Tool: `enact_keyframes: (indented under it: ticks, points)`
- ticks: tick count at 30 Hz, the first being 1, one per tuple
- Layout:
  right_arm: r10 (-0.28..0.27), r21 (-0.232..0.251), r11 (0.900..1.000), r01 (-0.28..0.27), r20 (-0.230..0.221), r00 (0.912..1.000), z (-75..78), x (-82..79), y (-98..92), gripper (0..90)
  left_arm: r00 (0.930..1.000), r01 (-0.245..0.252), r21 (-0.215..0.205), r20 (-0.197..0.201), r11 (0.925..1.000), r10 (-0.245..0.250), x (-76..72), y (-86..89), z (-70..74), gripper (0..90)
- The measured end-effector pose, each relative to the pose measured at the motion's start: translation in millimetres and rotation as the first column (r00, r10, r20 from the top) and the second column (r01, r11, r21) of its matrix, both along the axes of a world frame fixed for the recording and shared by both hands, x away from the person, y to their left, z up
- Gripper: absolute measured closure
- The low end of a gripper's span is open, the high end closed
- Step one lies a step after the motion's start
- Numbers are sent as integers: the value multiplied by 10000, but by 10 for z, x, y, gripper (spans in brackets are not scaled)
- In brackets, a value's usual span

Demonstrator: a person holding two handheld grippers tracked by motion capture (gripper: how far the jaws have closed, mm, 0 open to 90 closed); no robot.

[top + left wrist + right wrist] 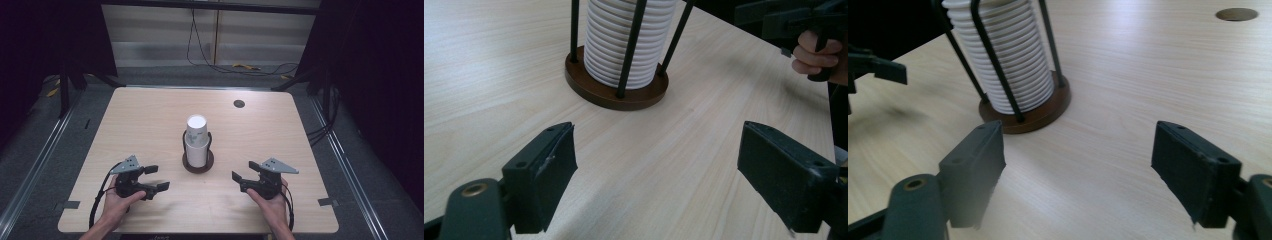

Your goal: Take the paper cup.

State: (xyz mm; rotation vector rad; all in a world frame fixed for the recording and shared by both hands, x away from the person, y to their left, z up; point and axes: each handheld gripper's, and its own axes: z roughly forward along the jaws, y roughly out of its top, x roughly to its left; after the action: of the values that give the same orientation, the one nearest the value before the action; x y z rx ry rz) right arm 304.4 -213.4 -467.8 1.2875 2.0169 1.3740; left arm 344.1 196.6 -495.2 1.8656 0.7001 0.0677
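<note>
Wooden table (150,120) bears a cup stack (196,141); left gripper (156,178) and right gripper (245,170) flank it, jaws wide, empty.

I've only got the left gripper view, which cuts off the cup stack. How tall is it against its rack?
Observer: In the high view the stack of white cups rises above the tops of the holder's black rods.
Operator: Is the right gripper open?
Observer: Yes. The right gripper has its jaws apart over bare wood, nothing between them.
Operator: Anything else on the table?
Observer: A round dark hole in the table, beyond the stack toward the far right corner.
</note>
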Motion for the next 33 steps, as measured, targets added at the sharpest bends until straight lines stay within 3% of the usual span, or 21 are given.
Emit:
enact_keyframes:
  ticks: [7,17,25,33]
  points:
    - [574,-50,9983,-575,-241,9981,71,23,97,224,10000,1,119,11,9999,-1,4,-5,-9,158]
    - [1097,-272,9936,-1092,176,9938,279,84,207,207,10000,-51,240,-45,9997,53,-26,46,-32,158]
    - [1242,-62,9923,-1241,835,9887,525,281,343,212,9998,-90,417,183,9991,82,-59,52,-4,157]
    - [1346,95,9907,-1360,904,9868,687,448,444,215,9999,-42,426,115,9991,37,-57,29,-7,157]
